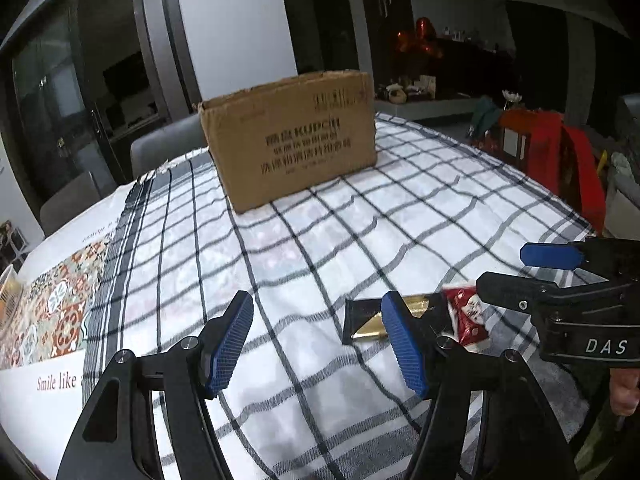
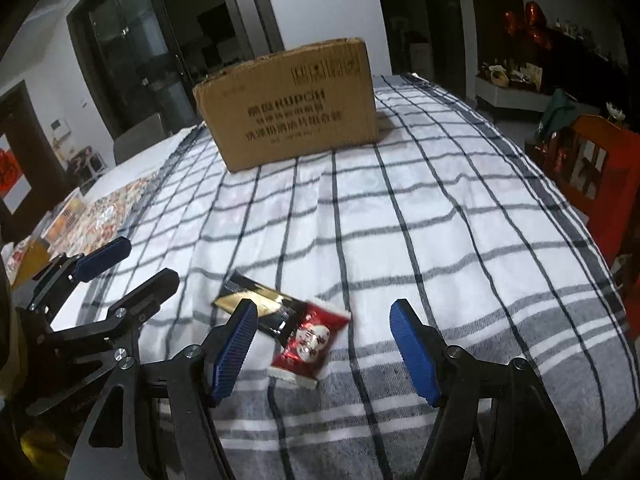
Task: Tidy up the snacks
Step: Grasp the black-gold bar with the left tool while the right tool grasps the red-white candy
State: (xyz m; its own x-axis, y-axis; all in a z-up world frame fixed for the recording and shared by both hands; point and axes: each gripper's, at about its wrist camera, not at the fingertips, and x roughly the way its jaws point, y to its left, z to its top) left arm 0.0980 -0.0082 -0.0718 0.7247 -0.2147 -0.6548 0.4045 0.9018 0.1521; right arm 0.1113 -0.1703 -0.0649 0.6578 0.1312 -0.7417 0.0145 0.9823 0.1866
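Cardboard box point(image 2: 288, 108) on checked cloth point(image 2: 440, 240), contents hidden, both claws released, empty

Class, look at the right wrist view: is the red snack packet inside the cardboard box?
No. The red packet lies on the checked cloth, well short of the box.

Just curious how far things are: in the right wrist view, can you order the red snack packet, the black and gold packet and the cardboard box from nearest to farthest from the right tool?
1. Red snack packet, between the open right tool's fingers.
2. Black and gold packet, just beyond, left.
3. Cardboard box, at the table's far end.
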